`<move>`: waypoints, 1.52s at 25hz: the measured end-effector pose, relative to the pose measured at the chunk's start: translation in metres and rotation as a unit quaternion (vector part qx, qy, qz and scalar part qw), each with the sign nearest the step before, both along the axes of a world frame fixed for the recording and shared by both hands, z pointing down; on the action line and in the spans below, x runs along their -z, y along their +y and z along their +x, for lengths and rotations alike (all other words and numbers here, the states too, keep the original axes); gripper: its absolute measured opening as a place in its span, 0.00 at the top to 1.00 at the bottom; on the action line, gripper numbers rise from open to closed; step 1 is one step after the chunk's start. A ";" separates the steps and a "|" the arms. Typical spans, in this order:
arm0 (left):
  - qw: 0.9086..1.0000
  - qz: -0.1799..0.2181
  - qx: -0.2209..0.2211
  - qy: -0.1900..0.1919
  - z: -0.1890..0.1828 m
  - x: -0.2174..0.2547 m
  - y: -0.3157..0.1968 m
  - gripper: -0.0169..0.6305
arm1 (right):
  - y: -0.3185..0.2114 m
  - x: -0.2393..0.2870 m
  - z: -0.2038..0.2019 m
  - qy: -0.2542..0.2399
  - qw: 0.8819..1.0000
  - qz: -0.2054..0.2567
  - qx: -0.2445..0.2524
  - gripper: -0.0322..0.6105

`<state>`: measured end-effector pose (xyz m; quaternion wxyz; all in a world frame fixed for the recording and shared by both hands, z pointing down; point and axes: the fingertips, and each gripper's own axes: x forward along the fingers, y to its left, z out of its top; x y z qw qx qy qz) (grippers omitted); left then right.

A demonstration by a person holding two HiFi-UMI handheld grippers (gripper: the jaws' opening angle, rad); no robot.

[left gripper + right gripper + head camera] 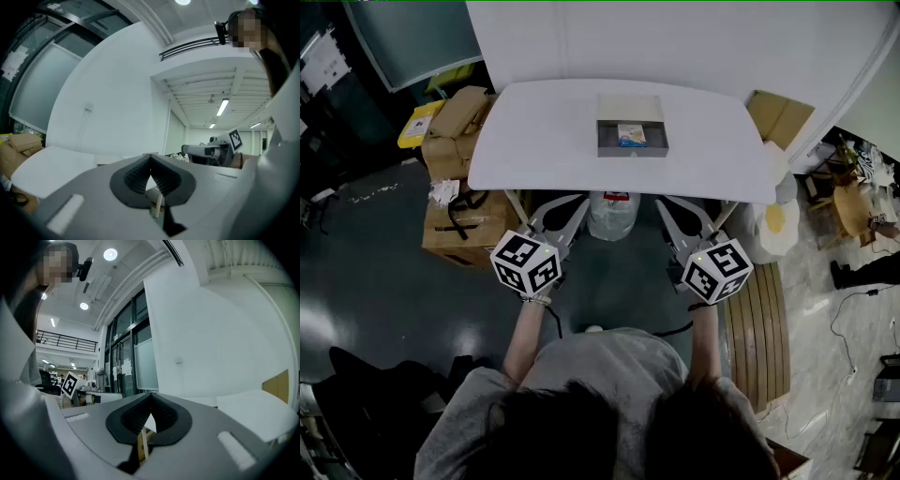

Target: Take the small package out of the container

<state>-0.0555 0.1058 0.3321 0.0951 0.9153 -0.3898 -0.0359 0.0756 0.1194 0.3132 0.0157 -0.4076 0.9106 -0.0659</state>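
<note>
A white table (pixel 534 131) lies at 12 o'clock from the person, with a grey open container (pixel 607 112) standing at its middle. The small package (pixel 630 135), blue and orange on top, lies flat inside the container. It is in the half toward 6 o'clock, about midway between the side walls.

Both grippers are held off the table on its 6 o'clock side, well apart from the container, and both point toward 12 o'clock. The left gripper (pixel 562 208) is at about 10 o'clock from the person's chest. In its own view its jaws (pixel 150 159) are closed tip to tip with nothing between them. The right gripper (pixel 689 214) is at about 2 o'clock. Its jaws (pixel 151 398) are likewise pressed together and hold nothing.

A white plastic bag (pixel 609 217) sits below the table edge, between the two grippers. Cardboard boxes (pixel 459 225) are stacked on the floor at 9 o'clock of the table. A curved wooden slatted piece (pixel 755 328) lies at 4 o'clock of the right gripper.
</note>
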 end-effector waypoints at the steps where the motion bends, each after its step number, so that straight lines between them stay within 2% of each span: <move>1: 1.000 0.000 0.000 0.000 0.000 0.000 0.000 0.98 | -0.001 0.000 0.000 0.000 1.000 0.000 0.000 0.93; 12: 1.000 -0.007 0.000 -0.001 0.005 -0.004 -0.003 0.98 | -0.005 -0.005 0.013 -0.010 1.000 -0.008 -0.008 0.93; 25: 1.000 -0.015 0.007 -0.006 0.041 -0.010 -0.012 0.98 | -0.021 -0.014 0.046 -0.033 0.999 -0.025 0.000 0.93; 33: 0.999 -0.032 0.019 -0.008 0.033 -0.023 -0.022 0.98 | -0.040 -0.024 0.037 -0.037 0.998 -0.040 0.007 0.93; 38: 0.999 -0.038 0.017 -0.006 0.024 -0.028 -0.048 0.98 | -0.063 -0.028 0.025 -0.040 0.998 -0.047 0.012 0.93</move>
